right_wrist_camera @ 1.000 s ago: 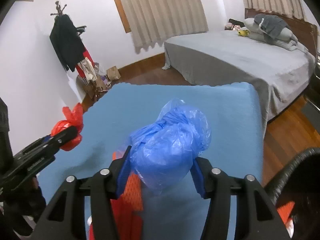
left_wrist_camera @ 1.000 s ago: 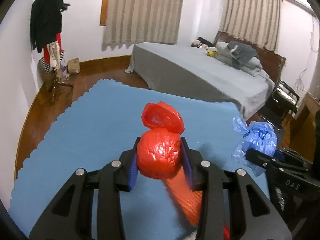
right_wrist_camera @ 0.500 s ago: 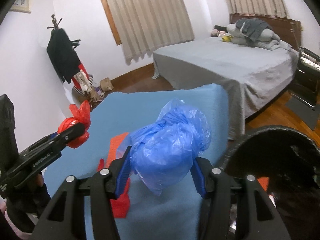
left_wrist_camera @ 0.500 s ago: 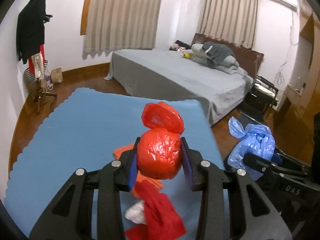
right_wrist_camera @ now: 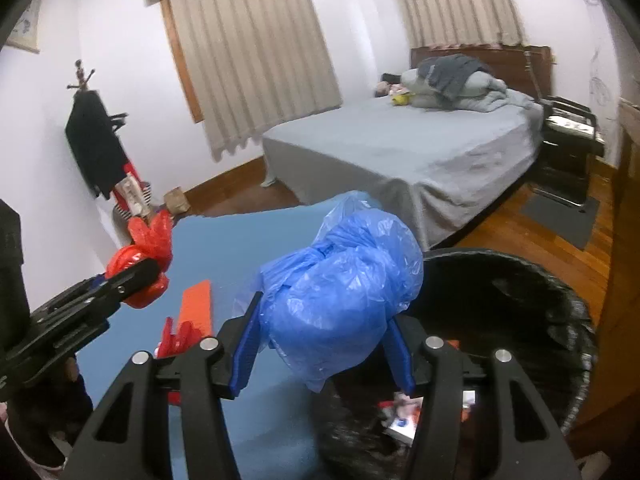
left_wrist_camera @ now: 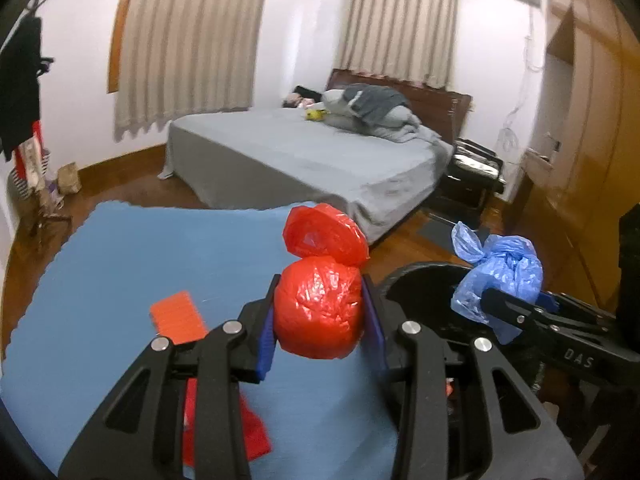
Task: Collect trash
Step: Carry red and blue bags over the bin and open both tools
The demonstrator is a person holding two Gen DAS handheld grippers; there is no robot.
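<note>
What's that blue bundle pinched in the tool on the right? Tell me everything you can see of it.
The blue bag is thin, crinkly, glossy plastic, bunched into a lumpy ball with a knotted neck and loose tail sticking up. The right tool squeezes it between two blue pads, one on each side, so it hangs in the air and touches nothing else. It sits at the edge of the black bin, beside the blue mat. What is inside cannot be seen.
</note>
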